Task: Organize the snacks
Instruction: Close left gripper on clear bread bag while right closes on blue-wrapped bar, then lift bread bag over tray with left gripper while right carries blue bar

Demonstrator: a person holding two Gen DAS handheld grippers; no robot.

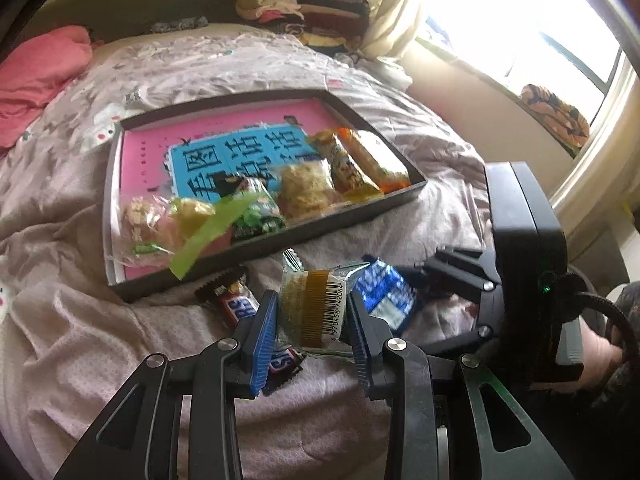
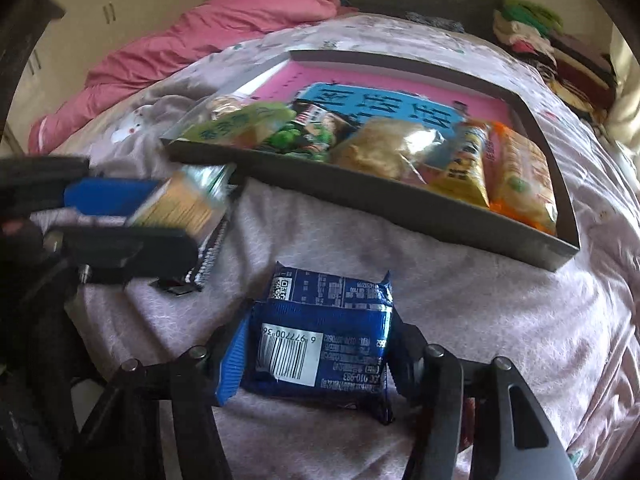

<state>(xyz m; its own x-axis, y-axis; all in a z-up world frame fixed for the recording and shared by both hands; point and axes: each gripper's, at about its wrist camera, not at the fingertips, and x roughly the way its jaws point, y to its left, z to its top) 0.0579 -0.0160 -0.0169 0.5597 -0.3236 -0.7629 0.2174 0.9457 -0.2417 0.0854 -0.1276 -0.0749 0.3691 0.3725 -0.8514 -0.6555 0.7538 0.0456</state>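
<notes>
left gripper point(image 1: 312, 316) pinches clear-wrapped cake point(image 1: 310, 306), frame centre; right gripper point(image 2: 316, 354) pinches blue biscuit pack point(image 2: 320, 344), lower centre. step: pickup; next likely carrying both to black tray point(image 1: 256, 250) above

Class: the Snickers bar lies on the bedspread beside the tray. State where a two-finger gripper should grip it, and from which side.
Grip the Snickers bar across its narrow width at mid-length, from above. It lies flat on the bedspread, so only its long edges offer opposing faces. The left gripper and its cake packet overlap its near end.
</notes>
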